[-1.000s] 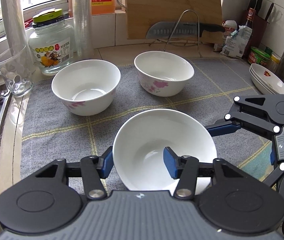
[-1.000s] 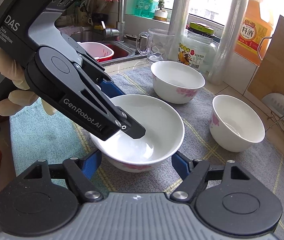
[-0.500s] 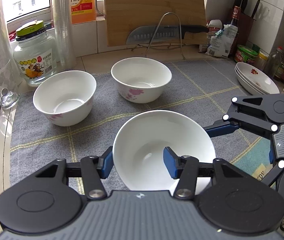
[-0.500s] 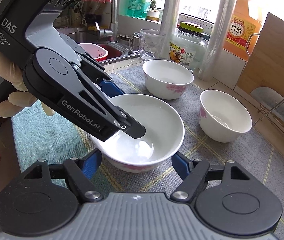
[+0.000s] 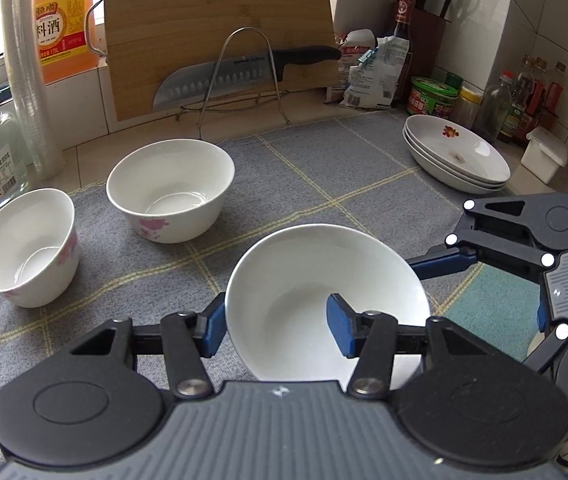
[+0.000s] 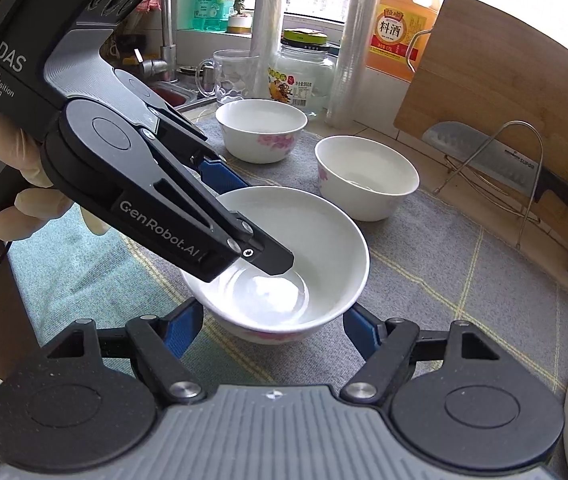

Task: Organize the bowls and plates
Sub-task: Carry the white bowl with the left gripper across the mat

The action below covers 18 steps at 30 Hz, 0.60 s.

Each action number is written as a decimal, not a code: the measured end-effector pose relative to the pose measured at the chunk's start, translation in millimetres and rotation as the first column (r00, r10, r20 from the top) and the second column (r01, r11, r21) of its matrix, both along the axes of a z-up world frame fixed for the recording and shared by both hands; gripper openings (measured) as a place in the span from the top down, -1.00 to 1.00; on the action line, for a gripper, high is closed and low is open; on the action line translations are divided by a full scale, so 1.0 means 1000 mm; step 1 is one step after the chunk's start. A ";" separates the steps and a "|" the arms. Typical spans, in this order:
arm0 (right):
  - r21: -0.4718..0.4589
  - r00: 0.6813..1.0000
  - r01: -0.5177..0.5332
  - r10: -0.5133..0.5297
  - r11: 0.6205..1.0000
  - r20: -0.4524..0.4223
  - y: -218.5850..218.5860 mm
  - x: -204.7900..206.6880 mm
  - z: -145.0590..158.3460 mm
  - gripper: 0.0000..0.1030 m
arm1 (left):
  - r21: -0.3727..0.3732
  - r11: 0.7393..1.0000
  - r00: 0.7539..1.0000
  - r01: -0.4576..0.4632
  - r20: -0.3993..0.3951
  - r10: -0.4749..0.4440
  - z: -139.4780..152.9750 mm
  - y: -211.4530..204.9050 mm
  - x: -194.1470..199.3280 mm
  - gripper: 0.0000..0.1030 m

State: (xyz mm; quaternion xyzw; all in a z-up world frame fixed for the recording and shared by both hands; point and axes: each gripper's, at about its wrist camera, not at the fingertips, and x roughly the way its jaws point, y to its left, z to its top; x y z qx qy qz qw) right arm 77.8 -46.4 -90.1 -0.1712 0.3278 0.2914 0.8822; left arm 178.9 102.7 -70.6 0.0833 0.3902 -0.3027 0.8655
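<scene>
My left fingers point(image 5: 276, 326) are clamped on the near wall of a white bowl point(image 5: 304, 280): one blue pad sits outside the rim, the other inside. My right fingers point(image 6: 273, 326) are closed on the same bowl across its full width, one pad on each outer side, low near the foot. I think two grips are used because the bowl is glazed porcelain, smooth and slippery, and its round wall gives one pad little to hold. The bowl seems lifted a little above the grey cloth point(image 5: 324, 184), over the near edge of the surface, but I cannot tell this for sure.

The cloth is rough woven fabric with thin yellow lines, so dishes do not slide on it. Two more bowls with pink flowers stand on it toward the far left: one point(image 5: 169, 190) nearer the middle, one point(image 5: 23, 246) closer to the left edge. They are deep and round like mine, so I judge they can nest. At the far right corner, shallow plates point(image 5: 458, 156) already lie in one stack.
</scene>
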 end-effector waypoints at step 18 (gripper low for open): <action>-0.019 0.990 0.141 -0.141 0.990 -0.015 -0.056 -0.015 -0.004 -0.57 | -0.020 0.993 0.993 0.118 -0.021 -0.118 -0.008 -0.055 0.003 -0.01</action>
